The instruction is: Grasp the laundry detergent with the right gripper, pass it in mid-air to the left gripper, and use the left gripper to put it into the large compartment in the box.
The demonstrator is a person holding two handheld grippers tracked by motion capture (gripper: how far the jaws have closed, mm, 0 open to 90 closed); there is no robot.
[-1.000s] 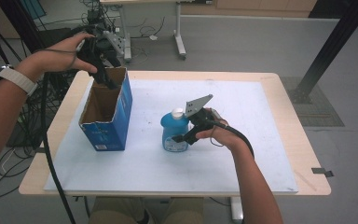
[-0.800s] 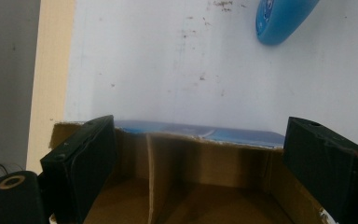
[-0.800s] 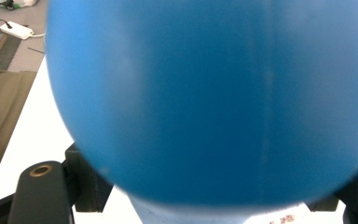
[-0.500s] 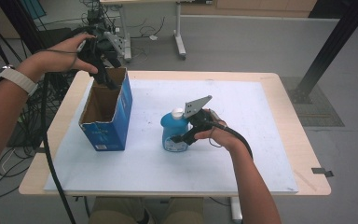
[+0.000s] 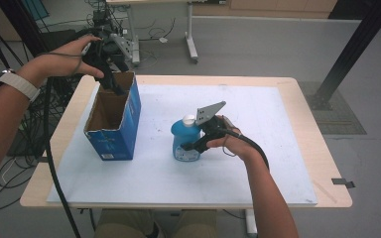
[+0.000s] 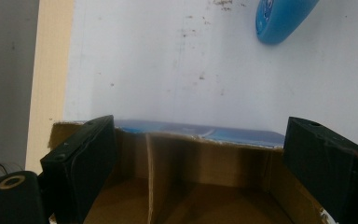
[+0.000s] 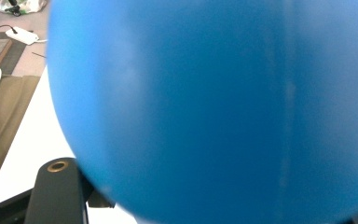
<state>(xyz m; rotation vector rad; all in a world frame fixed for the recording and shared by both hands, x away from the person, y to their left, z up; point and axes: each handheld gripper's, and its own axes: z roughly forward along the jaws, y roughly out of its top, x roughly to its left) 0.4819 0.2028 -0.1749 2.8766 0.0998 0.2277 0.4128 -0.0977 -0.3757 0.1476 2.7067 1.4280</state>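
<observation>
The blue bottle stands upright near the middle of the bench, on the white mat, with its white cap on top. It looks like a rounded plastic bottle with smooth, glossy sides, so I judge it fairly stiff but slippery, and of middling weight if it holds liquid; how full it is cannot be told. Its curved belly is the widest part, and a grip across the flatter faces, low on the body, should hold better than one near the cap, where it could tip.

The right gripper is at the bottle's side, and its fingers have just been closing with the bottle between them; in the right gripper view the blue wall sits hard against the camera. Whether the pads already press on it cannot be told.

To the left, well apart from the bottle, an open blue cardboard box stands on the mat, light and easily dented by my guess. The left gripper hangs over its far end with fingers spread apart, straddling the top of that end.

The bottle's label and a white panel on the box carry print too small to read.
</observation>
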